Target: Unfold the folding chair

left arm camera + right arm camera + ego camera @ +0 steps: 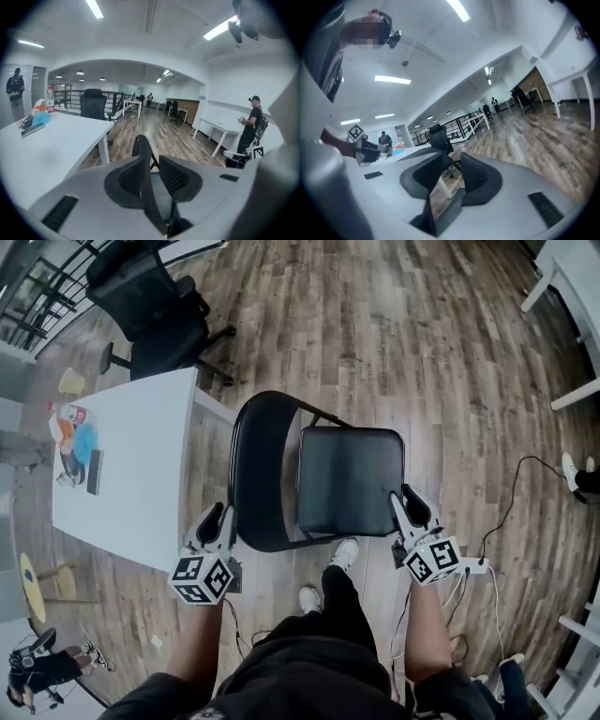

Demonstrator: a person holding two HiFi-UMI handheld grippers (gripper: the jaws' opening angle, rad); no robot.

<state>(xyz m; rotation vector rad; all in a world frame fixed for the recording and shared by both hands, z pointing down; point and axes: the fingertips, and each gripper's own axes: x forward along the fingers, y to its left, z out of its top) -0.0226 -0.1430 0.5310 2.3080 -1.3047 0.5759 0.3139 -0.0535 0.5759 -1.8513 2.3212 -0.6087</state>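
The black folding chair stands on the wood floor right in front of me, seen from above in the head view, with its curved backrest (258,474) at the left and its padded seat (352,479) lying flat at the right. My left gripper (217,518) is at the backrest's near rim. In the left gripper view my left gripper (151,176) is shut on that thin black rim (143,150). My right gripper (405,502) is at the seat's near right corner. In the right gripper view my right gripper (451,176) is closed on the seat's edge (440,211).
A white table (131,465) with a bottle and small items stands close to the chair's left. A black office chair (159,315) is beyond it. More white tables (572,296) stand far right. A cable (506,512) trails on the floor at the right. My feet (342,554) are beside the chair.
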